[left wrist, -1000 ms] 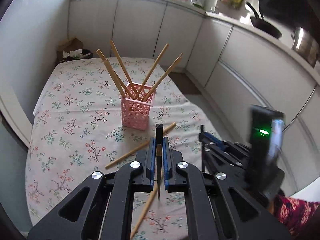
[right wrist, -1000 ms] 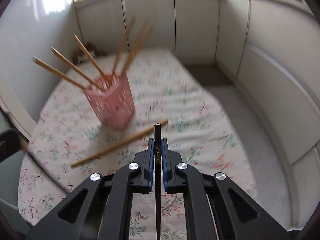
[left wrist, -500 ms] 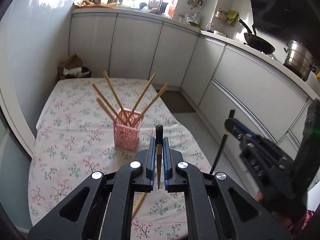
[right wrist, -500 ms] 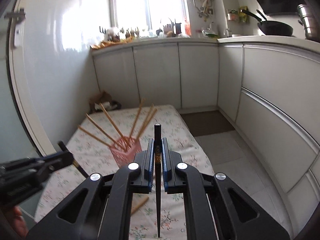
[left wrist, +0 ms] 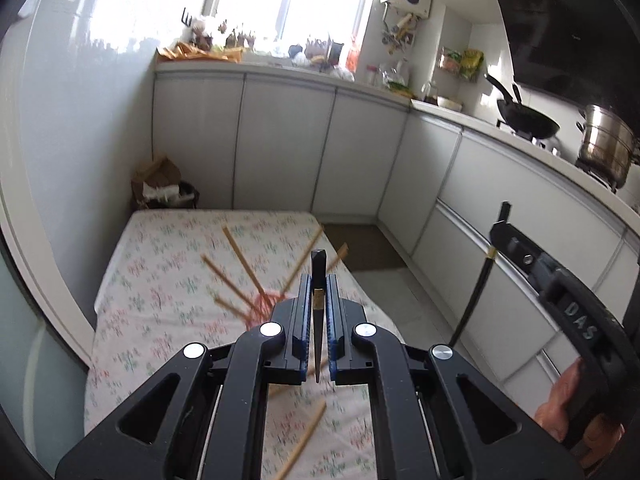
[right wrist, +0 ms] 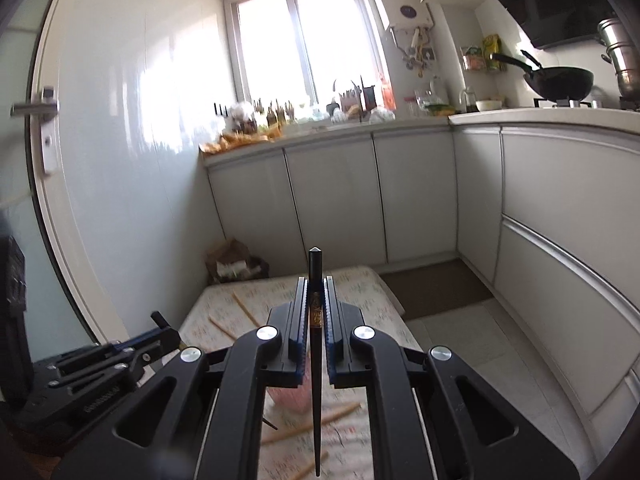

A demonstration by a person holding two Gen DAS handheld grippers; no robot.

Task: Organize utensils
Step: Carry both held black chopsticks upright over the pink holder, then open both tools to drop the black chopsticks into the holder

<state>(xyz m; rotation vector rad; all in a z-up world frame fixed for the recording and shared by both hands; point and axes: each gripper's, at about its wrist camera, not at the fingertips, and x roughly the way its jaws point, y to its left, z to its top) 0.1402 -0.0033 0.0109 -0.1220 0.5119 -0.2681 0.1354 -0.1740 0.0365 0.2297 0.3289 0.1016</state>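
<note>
Black chopsticks are standing upright, one in the left tongs (left wrist: 317, 322), one (right wrist: 315, 344) in the right tongs (right wrist: 316, 320). Pink holder (left wrist: 264, 308) is waiting below and ahead of both, nearer left.

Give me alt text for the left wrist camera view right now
The left gripper clamps a black chopstick upright above a floral-clothed table, where a pink holder bristles with wooden chopsticks. At right, the right gripper holds another black chopstick.
</note>
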